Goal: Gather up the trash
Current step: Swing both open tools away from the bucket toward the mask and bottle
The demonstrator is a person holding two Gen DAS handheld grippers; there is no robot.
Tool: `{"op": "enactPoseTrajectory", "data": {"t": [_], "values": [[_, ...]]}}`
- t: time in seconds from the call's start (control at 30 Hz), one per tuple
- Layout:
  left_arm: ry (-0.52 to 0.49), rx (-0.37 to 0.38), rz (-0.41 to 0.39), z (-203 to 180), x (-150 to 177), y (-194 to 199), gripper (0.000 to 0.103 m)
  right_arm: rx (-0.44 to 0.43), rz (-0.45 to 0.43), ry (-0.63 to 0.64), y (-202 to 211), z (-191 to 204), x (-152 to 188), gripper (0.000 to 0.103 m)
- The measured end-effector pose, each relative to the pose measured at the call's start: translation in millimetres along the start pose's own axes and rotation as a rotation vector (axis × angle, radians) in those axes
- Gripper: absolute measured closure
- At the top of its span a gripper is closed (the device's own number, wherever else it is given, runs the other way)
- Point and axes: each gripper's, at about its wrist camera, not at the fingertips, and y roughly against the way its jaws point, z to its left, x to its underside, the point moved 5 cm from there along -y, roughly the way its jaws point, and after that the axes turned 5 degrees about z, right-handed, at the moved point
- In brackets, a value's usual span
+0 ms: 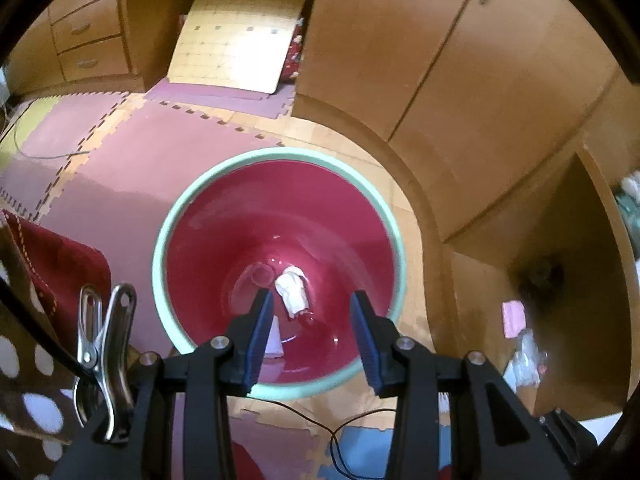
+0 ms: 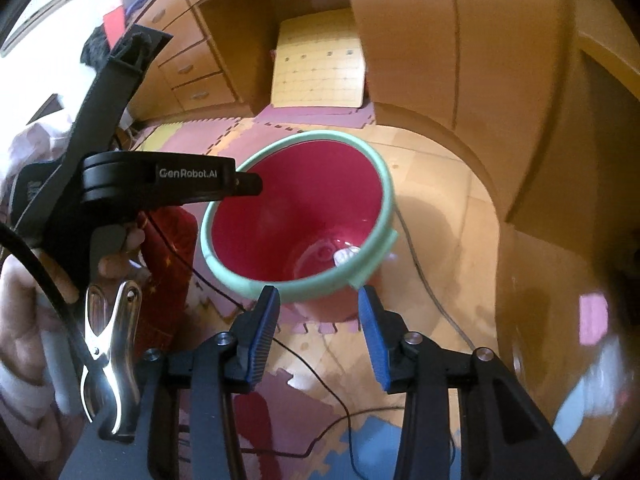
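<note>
A red bin with a mint-green rim [image 1: 160, 240] stands on the floor. A crumpled white paper [image 1: 294, 290] lies at its bottom, with a smaller white scrap [image 1: 276, 338] beside it. My left gripper [image 1: 312, 300] hangs over the bin's mouth, open, with nothing between its blue pads. In the right wrist view the bin's rim [image 2: 224, 268] sits just ahead of my right gripper [image 2: 319, 294], which is open and empty above the floor in front of the bin. The white paper [image 2: 346, 256] shows inside. The left gripper's black housing [image 2: 160, 184], held by a hand, reaches over the rim.
Wooden cabinets [image 1: 460, 80] and drawers [image 1: 84, 44] ring the floor, which is partly covered by foam puzzle mats [image 1: 140, 148]. A pink slip [image 1: 514, 318] and clear plastic wrapping [image 1: 528, 356] lie at the right. Thin cables [image 2: 424, 280] run across the floor near the bin.
</note>
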Motion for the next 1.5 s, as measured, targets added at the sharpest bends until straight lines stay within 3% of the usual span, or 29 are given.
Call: {"op": "enactPoseTrajectory", "data": {"t": [0.4, 0.73, 1.17, 1.5], "values": [[-0.149, -0.008, 0.01, -54.6, 47.4, 11.5, 0.061, 0.077, -0.056, -0.132, 61.1, -42.5, 54.1, 0.061], [-0.308, 0.027, 0.041, -130.3, 86.6, 5.2, 0.061, 0.16, -0.069, -0.278, 93.9, -99.6, 102.3, 0.061], [-0.415, 0.074, 0.149, -202.7, 123.7, -35.6, 0.061, 0.239, -0.04, -0.481, 90.0, -175.7, 153.3, 0.061], [-0.388, 0.069, 0.219, -226.7, 136.9, -80.1, 0.061, 0.298, -0.021, -0.599, 69.9, -233.9, 176.6, 0.061]]}}
